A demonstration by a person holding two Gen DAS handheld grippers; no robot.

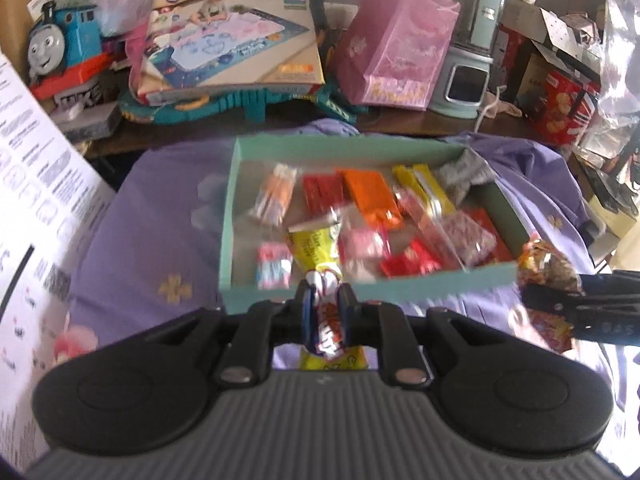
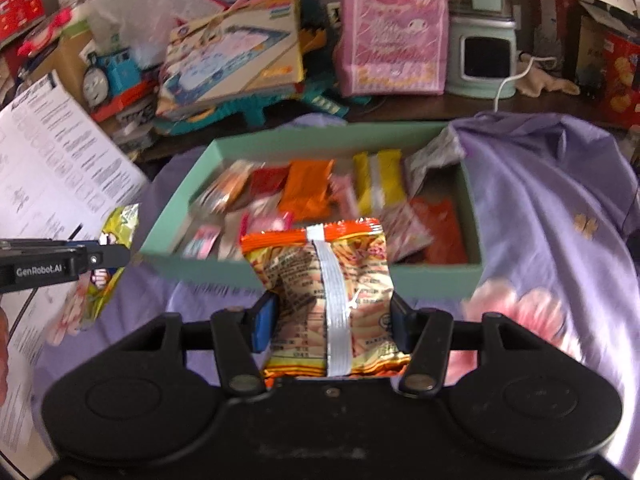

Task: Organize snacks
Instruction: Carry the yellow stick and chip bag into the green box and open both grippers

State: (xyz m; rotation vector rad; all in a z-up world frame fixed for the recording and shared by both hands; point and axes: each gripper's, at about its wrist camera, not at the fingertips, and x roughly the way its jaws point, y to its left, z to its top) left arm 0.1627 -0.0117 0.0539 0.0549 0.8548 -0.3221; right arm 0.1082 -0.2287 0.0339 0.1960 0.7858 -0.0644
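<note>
A teal box (image 1: 360,288) holding several snack packets sits on a purple cloth (image 1: 160,240); it also shows in the right wrist view (image 2: 440,276). My left gripper (image 1: 326,300) is shut on a yellow snack packet (image 1: 316,248), held over the box's near wall. My right gripper (image 2: 332,316) is shut on an orange snack bag (image 2: 332,280), held just in front of the box's near wall. The right gripper shows in the left wrist view (image 1: 560,300) at the right, and the left gripper shows in the right wrist view (image 2: 108,256) at the left.
Behind the box lie a toy train (image 1: 64,48), a boxed drawing mat (image 1: 236,44), a pink gift bag (image 1: 400,48) and a mint appliance (image 1: 472,60). A white printed sheet (image 1: 36,184) stands at the left. A red biscuit box (image 1: 564,108) is at the right.
</note>
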